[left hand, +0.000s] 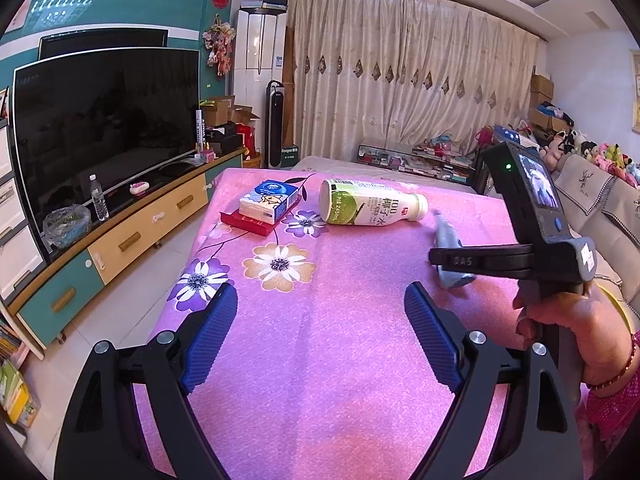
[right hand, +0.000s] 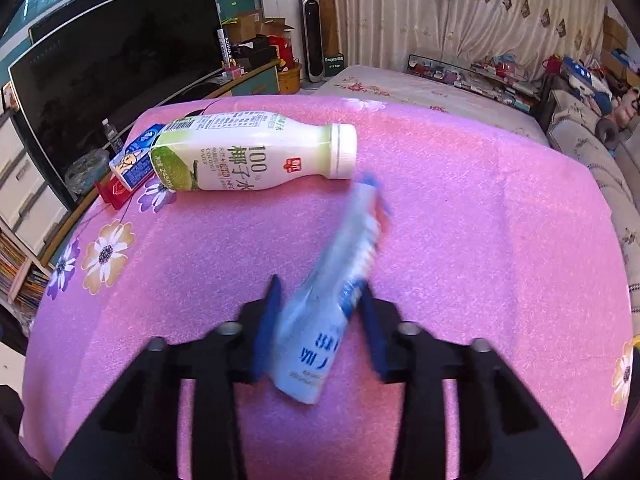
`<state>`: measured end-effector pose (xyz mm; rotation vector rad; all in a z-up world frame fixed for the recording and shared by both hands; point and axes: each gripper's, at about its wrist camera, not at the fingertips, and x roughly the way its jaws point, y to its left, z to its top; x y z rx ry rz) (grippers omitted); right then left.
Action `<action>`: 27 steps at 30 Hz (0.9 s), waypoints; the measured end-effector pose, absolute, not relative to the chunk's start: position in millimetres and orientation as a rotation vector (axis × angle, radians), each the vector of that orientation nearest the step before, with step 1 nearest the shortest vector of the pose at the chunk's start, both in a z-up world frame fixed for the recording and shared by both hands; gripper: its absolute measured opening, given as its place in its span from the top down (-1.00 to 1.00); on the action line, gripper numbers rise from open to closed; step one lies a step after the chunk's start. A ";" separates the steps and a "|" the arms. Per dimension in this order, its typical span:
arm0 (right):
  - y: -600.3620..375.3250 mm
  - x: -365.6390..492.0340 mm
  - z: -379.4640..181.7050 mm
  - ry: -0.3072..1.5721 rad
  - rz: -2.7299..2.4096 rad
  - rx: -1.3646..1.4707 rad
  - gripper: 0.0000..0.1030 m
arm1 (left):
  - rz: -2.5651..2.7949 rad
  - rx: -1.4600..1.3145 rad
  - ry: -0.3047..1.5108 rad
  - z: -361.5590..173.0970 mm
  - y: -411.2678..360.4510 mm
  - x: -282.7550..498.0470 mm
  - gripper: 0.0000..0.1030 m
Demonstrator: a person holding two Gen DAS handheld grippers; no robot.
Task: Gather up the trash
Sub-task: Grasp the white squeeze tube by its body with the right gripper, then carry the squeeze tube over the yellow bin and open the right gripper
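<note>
Trash on the pink flowered tablecloth [left hand: 320,340] comes down to two pieces: a coconut water bottle [right hand: 248,152] lying on its side, and a blue-and-white wrapper [right hand: 332,300], blurred in the right wrist view. The right gripper [right hand: 320,320] has its two blue pads pressed in against the wrapper's lower half, one pad on each side, pinching it. The wrapper's far end sticks out ahead of the fingertips, tilted a little to the right, and ends just short of the bottle's white cap. Whether the wrapper touches the cloth, I cannot tell.

The bottle lies ahead of that gripper and to its left, cap pointing right. Just beyond the bottle's base on the left sits a blue tissue pack [right hand: 134,158] on top of a flat red box [right hand: 114,192].

The left gripper [left hand: 320,320] hangs over bare cloth with its blue pads spread wide and nothing between them. From its camera the bottle lies ahead, the tissue pack ahead and left, and the right gripper with the wrapper off to the right, held by the person's hand [left hand: 568,320].
</note>
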<state>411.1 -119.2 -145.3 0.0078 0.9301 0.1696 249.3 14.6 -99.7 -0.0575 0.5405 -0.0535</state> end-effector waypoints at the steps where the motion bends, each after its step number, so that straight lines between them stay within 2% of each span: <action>1: -123.0 410.5 -144.8 0.933 0.178 0.023 0.68 | -0.054 -0.055 0.539 -99.6 14.0 249.0 -0.64; 2: -126.7 409.2 -143.8 0.933 0.181 0.029 0.74 | -0.054 -0.053 0.539 -99.2 13.6 248.7 -0.65; 8: -164.0 379.1 -123.7 0.894 0.215 0.057 0.75 | -0.056 -0.050 0.539 -99.2 12.9 248.7 -0.69; 16: -286.0 309.3 -97.3 0.809 0.069 0.156 0.75 | -0.058 -0.043 0.540 -99.8 12.1 249.7 -0.70; 27: -474.4 245.0 -141.8 0.823 -0.359 0.337 0.73 | -0.051 -0.046 0.547 -100.2 13.1 249.7 -0.70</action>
